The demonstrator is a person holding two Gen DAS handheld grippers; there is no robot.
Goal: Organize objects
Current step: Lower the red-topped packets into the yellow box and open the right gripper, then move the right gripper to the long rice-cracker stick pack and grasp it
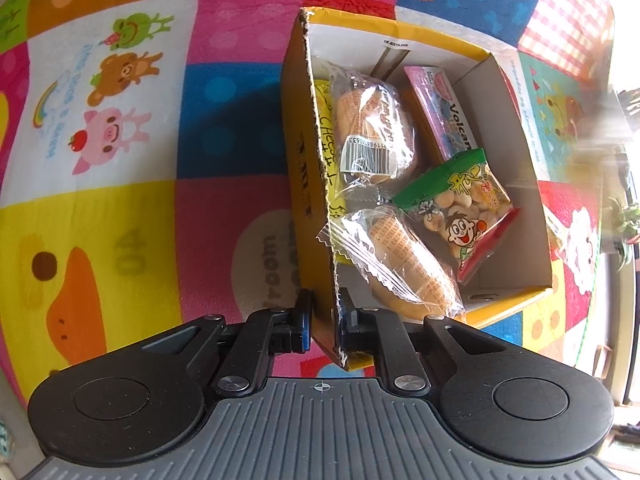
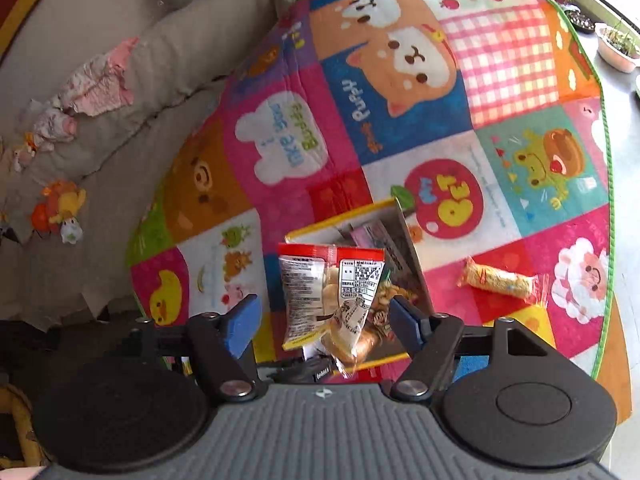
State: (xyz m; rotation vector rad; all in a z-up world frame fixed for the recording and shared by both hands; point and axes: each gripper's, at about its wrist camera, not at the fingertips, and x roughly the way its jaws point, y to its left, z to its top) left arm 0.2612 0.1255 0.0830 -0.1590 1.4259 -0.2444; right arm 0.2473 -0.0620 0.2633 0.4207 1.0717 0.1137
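A yellow cardboard box (image 1: 304,184) with a white inside stands on the play mat. It holds two clear-wrapped cakes (image 1: 372,128), a pink Volcano packet (image 1: 448,116) and a green-and-red biscuit-ball packet (image 1: 464,216). My left gripper (image 1: 324,320) is shut on the box's near wall. My right gripper (image 2: 324,316) is open above the box (image 2: 404,248); a red-topped snack packet (image 2: 332,296) hangs between its spread fingers, touching neither. An orange wrapped snack bar (image 2: 500,280) lies on the mat to the right of the box.
A colourful patchwork play mat (image 2: 400,120) with cartoon animals covers the floor. A grey cushion roll with pink cloth (image 2: 132,64) lies at its far left edge, with small plush toys (image 2: 60,208) nearby. Plant pots (image 2: 616,44) stand beyond the mat's right edge.
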